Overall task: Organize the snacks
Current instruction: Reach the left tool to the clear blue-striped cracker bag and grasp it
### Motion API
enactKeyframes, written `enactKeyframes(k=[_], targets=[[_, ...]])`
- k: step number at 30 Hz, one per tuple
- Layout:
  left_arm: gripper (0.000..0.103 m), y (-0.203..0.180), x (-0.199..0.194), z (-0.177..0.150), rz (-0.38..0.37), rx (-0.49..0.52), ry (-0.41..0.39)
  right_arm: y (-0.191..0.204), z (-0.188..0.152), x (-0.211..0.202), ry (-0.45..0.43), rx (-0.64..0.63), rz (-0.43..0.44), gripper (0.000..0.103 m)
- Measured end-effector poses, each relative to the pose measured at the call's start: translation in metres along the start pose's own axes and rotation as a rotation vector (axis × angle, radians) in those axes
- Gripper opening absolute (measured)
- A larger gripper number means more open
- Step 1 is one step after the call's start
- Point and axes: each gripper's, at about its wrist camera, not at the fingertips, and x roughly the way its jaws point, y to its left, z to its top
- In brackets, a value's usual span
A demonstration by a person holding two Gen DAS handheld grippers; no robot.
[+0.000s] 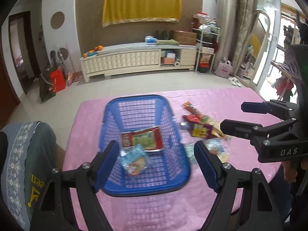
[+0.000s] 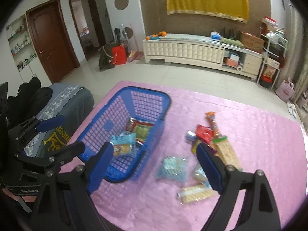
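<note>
A blue plastic basket stands on the pink tablecloth. Inside lie a red-and-green snack packet and a light blue packet. My left gripper is open and empty above the basket's near end. My right gripper is open and empty above loose snacks: a blue mesh-patterned packet, a cracker pack, a long biscuit pack, a red packet and an orange stick. The right gripper also shows in the left wrist view.
A chair with a grey embroidered cover stands at the table's left side. The pink table ends at the far and right edges. A white TV cabinet stands against the far wall.
</note>
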Motion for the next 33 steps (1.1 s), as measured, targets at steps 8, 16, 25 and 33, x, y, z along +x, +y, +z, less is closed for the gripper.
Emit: enactKeyframes(k=[8,16,25,33], targets=[[0.081,-0.045,0.013,0.008,-0.062,0.026,0.012,-0.043,-0.022,-0.025,-0.013,0.054,-0.057,0.091],[0.082,-0.092,0.037,0.004,-0.089,0.057,0.041,-0.089,-0.049,-0.028,-0.002,0.118,-0.106,0.091],[0.082,-0.134,0.082,-0.012,-0.070,0.080,0.139,-0.127,-0.081,-0.013,0.030,0.152,-0.153,0.090],[0.082,-0.146,0.122,-0.034,-0.037,0.020,0.213,-0.154,-0.106,0.014,0.069,0.171,-0.169,0.090]])
